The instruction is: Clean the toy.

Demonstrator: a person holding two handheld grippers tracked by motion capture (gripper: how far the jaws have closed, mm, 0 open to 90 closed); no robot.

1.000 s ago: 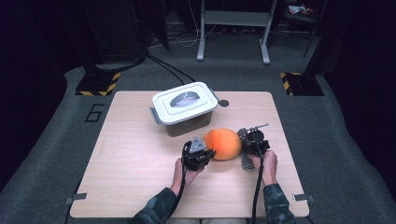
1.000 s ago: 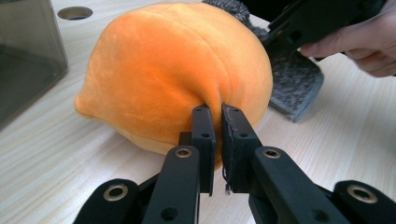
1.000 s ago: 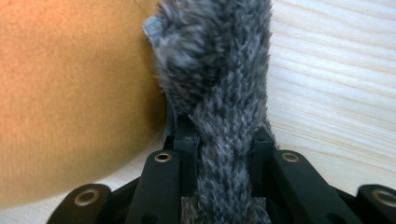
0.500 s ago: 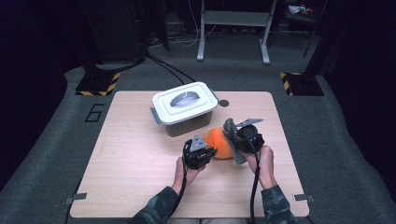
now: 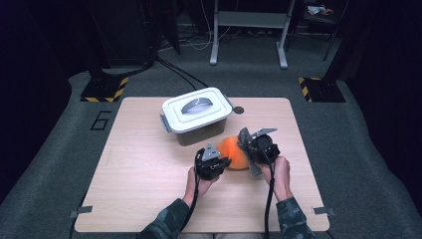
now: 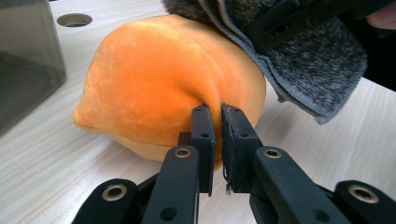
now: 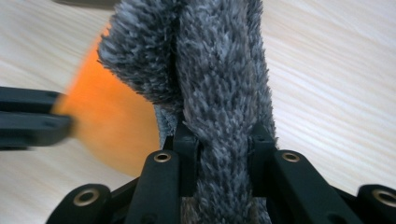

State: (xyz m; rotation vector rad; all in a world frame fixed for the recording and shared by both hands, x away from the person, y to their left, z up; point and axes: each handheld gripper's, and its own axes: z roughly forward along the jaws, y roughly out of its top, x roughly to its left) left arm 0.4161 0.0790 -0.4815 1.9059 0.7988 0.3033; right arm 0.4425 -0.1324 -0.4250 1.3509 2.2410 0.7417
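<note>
My left gripper point(image 6: 214, 122) pinches the orange plush point(image 6: 163, 79); right gripper point(image 7: 219, 140) clamps the grey cloth point(image 7: 210, 70). Hard wiping could tear that thin pinch free.

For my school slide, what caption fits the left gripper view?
Left hand-held gripper pinches an orange plush toy as a grey fluffy cloth touches it.

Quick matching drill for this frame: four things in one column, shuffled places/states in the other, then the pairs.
Things:
1. round orange plush toy
2. shaggy grey microfibre cloth
3. white-lidded plastic box with grey handle
4. small round hole in the wooden table

States:
A. clamped in the right gripper, draped against the toy
B. lid on, behind the toy
C. fabric pinched by the left gripper
D. beside the box's right corner

Pairs: 1-C, 2-A, 3-B, 4-D
</note>
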